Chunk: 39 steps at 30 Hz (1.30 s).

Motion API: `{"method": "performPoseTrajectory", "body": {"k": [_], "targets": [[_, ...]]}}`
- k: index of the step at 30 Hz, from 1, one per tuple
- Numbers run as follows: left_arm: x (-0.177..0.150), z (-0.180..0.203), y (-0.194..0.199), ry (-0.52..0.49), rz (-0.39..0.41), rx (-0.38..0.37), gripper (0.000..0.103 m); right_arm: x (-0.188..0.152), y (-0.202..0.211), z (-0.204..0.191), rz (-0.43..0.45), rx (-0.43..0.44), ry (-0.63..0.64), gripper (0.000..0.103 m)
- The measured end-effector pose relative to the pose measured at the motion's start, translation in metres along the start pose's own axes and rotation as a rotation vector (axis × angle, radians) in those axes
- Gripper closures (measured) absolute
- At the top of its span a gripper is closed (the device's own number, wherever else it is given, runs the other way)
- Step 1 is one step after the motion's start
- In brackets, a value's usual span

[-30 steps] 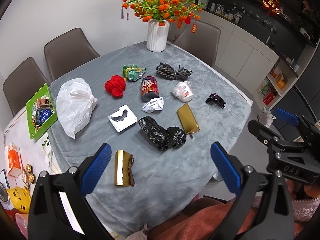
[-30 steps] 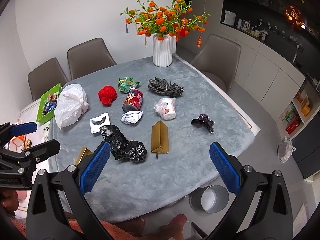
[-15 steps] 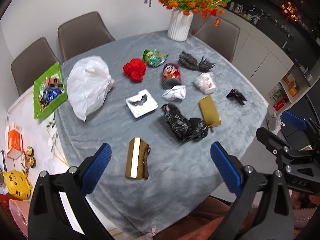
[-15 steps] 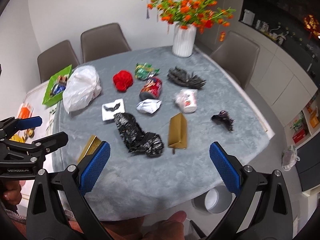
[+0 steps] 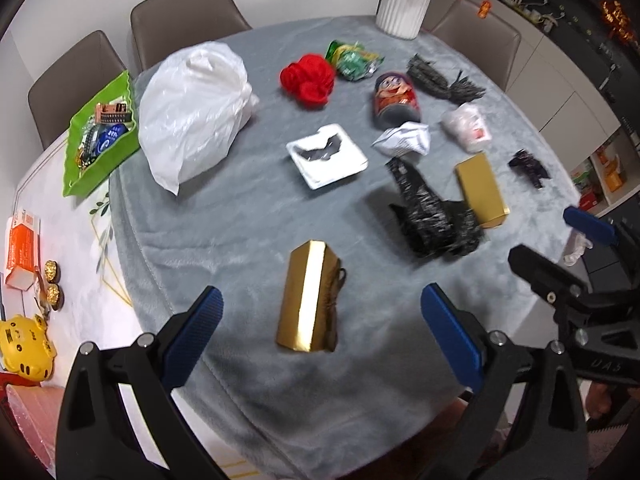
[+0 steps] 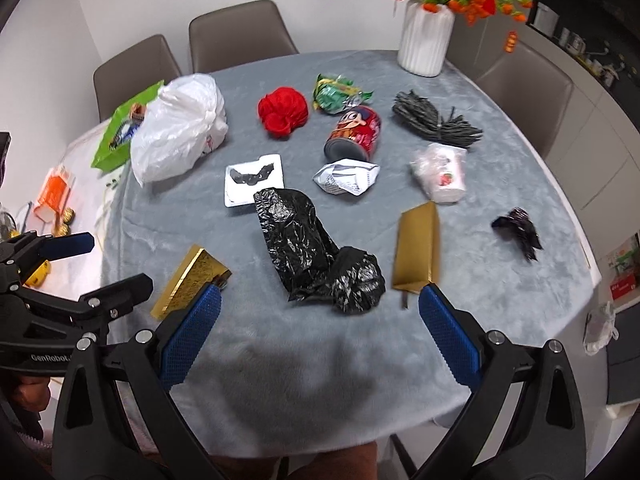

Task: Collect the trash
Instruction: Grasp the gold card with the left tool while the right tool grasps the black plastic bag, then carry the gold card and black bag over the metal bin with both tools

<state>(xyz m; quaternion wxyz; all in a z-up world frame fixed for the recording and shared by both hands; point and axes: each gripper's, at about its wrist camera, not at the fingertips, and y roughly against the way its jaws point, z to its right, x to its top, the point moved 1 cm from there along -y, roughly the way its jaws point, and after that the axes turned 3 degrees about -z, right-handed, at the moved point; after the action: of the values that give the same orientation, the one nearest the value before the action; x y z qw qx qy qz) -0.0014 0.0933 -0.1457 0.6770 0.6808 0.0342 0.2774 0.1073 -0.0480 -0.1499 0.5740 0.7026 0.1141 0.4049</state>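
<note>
Compared with the earlier frames, both tools are being carried lower and closer over the desk (image 5: 248, 360), so the trash is being shown larger and the flowers are being cut off at the top edge. The left tool (image 5: 320, 334) is being held with its fingers wide apart, nothing between them, above the near gold box (image 5: 310, 300). The right tool (image 6: 318, 322) is likewise being held spread and empty, near the crumpled black bag (image 6: 316, 256).

The green tray (image 5: 100, 136) at the far left is being seen with small packets inside. The white plastic bag (image 5: 194, 108) is lying tied beside it; its contents cannot be told. A white vase (image 6: 426, 40) with orange flowers is standing at the far edge.

The rest of the trash is being shown spread across the desk: a red wad (image 6: 283, 111), a green wrapper (image 6: 336, 94), a red can (image 6: 354, 134) on its side, crumpled paper (image 6: 346, 178), a white cup (image 6: 442, 178), a second gold box (image 6: 418, 252), a white card (image 6: 252, 180), a dark bundle (image 6: 432, 120) and a small black scrap (image 6: 518, 232) at the right. Nothing is being seen standing between the tools and the nearest items.
</note>
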Motion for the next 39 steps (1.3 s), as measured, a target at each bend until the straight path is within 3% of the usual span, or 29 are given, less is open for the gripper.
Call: {"method": "performPoseTrajectory", "body": {"k": [3, 12, 13, 14, 15, 17, 20, 31, 39], "targets": [[-0.003, -0.003, -0.025, -0.004, -0.013, 0.010, 0.004, 0.002, -0.028, 0.002, -0.012, -0.010, 0.031, 0.009], [-0.014, -0.011, -0.092, -0.008, -0.041, 0.009, 0.007, -0.011, -0.106, 0.003, -0.060, -0.021, 0.088, 0.030], [-0.015, -0.011, -0.094, -0.008, -0.039, 0.007, 0.010, -0.011, -0.110, 0.003, -0.061, -0.021, 0.092, 0.038], [-0.017, -0.010, -0.098, -0.010, -0.036, 0.007, 0.033, -0.013, -0.113, 0.002, -0.061, -0.024, 0.097, 0.046], [-0.018, -0.010, -0.104, -0.011, -0.052, 0.004, 0.049, -0.014, -0.117, 0.002, -0.056, -0.036, 0.108, 0.053], [-0.019, -0.014, -0.111, 0.020, -0.067, -0.029, 0.054, -0.015, -0.117, 0.001, -0.046, -0.034, 0.121, 0.071], [-0.018, -0.015, -0.105, 0.015, -0.044, -0.034, 0.056, -0.013, -0.112, 0.001, -0.030, -0.031, 0.128, 0.089], [0.002, 0.008, -0.028, -0.031, 0.012, -0.058, 0.056, 0.001, -0.039, 0.006, 0.001, -0.017, 0.098, 0.092], [0.020, 0.070, 0.013, -0.170, 0.038, -0.095, 0.056, -0.014, 0.025, 0.051, 0.046, -0.056, -0.030, 0.092]]}}
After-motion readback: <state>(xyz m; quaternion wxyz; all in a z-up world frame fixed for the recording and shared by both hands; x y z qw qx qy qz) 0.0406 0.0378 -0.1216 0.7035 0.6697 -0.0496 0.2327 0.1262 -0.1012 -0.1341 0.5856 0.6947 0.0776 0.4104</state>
